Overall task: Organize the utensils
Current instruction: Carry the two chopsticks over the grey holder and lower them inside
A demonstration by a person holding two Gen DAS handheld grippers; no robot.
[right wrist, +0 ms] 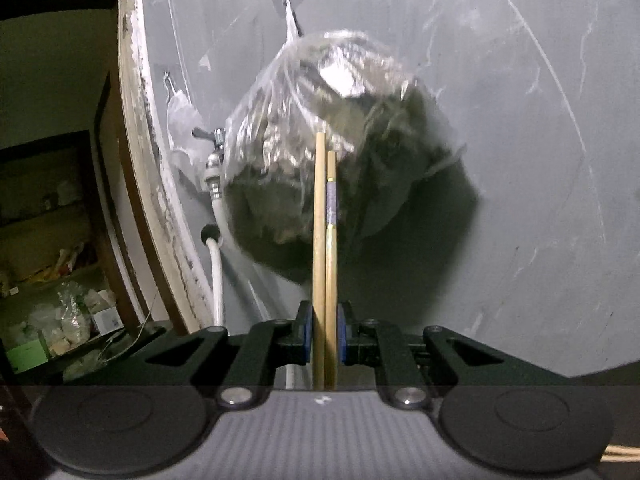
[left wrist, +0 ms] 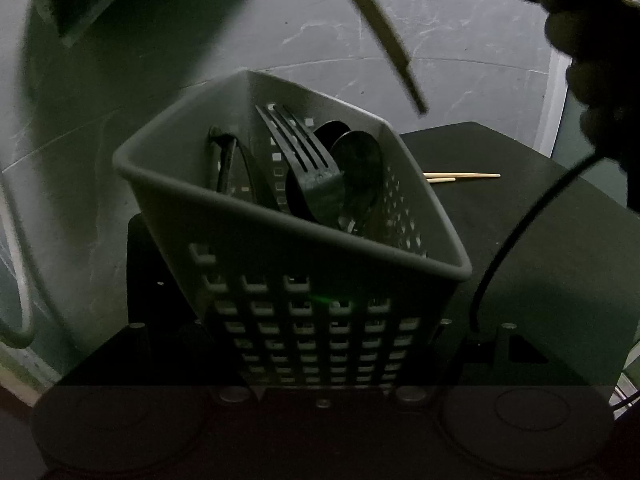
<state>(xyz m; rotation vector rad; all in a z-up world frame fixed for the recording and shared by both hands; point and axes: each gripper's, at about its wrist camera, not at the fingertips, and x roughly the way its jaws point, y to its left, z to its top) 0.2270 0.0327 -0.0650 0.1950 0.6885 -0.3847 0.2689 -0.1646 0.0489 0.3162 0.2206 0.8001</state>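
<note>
The left gripper has its two fingers clamped on the sides of a grey plastic basket with square holes, holding it tilted so its open top faces up and away. Inside lean a black fork, a black spoon just beside it, and another dark utensil against the far-left wall — which kind, I cannot tell. The basket hangs over a black surface where two loose chopsticks lie side by side, just past the basket's right wall. Above the basket, a pale stick slants down from the top of the left wrist view, blurred, its tip well above the rim.

The right gripper is pinched tight on a pair of wooden chopsticks — the blue pads press them from both sides. The sticks stand straight out from the jaws, touching along their length, one reaching a little farther than the other; the shorter one carries a purple band. Behind them a clear plastic bag full of dark stuff hangs from a hook on a grey wall, with a tap and a white hose to its left.
</note>
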